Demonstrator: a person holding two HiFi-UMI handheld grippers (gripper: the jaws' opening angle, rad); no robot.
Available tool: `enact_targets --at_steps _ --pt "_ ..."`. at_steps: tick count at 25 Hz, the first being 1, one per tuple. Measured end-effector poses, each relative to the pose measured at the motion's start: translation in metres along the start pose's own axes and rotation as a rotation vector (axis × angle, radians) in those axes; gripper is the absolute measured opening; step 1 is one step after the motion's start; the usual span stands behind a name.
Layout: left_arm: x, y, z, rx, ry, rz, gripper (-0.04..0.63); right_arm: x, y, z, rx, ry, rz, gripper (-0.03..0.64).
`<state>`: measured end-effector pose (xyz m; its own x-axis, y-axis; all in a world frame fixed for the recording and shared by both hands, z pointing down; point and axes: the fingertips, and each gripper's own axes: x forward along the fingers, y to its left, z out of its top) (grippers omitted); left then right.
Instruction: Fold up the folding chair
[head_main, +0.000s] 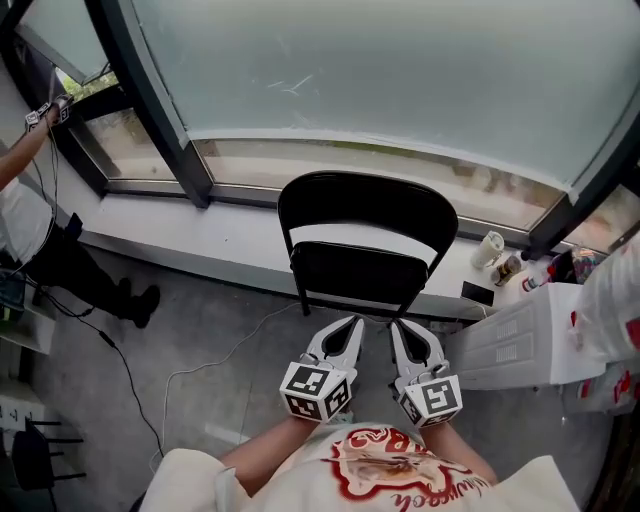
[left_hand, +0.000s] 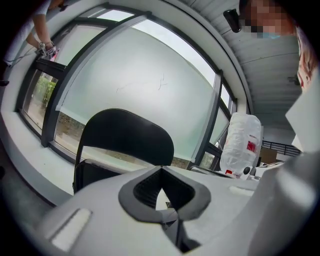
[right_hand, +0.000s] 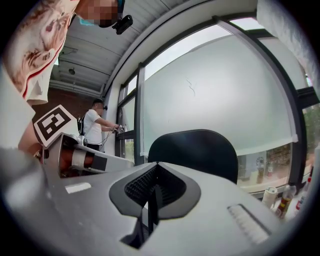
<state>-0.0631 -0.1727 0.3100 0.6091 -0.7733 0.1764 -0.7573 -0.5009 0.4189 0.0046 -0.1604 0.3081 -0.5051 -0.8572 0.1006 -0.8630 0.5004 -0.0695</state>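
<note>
1. the folding chair (head_main: 366, 215) is seen standing on the floor (head_main: 200, 340) against the low window ledge (head_main: 240, 232), with its back toward the window (head_main: 400, 70). the seat panel looks tipped up nearly flat against the frame, so the chair is judged to be folded already or very nearly so. it is probably propped there so that it cannot tip over.
2. the left tool (head_main: 353, 323) is held close to the body, short of the chair and clear of it. its jaws are closed tip to tip and nothing is gripped between them.
3. the right tool (head_main: 397, 326) is held just beside the left one, also clear of the chair. its jaws are pressed together and nothing is caught in them.
4. both tools are pointed roughly level at the chair back. with no contact made, the pose is read as a check or a rest and not as a grasp.
5. a white cable (head_main: 215, 362) is laid across the floor to the left of the chair, away from its legs, so no snag is expected.
6. small items (head_main: 490, 250) are set on the ledge to the right of the chair, and a white bag (head_main: 610, 300) lies further right. these could be knocked if the chair is shifted that way.
7. another person (head_main: 25, 215) is seen at far left, working at the window frame, well apart from the chair.
</note>
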Motion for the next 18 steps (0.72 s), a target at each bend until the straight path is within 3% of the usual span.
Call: enact_targets --at_steps 7,15,18 --pt "-0.047 -0.083 -0.048 -0.011 0.002 -0.023 0.002 -0.099 0.022 0.005 -0.061 -0.046 0.021 0.023" --pt "-0.121 -0.191 -0.110 -0.013 -0.063 0.016 0.002 -0.250 0.039 -0.021 -0.032 -0.060 0.037 0.023" --pt "-0.150 -0.229 -0.134 0.010 -0.036 -0.001 0.002 -0.289 0.054 -0.025 -0.011 -0.058 0.055 0.023"
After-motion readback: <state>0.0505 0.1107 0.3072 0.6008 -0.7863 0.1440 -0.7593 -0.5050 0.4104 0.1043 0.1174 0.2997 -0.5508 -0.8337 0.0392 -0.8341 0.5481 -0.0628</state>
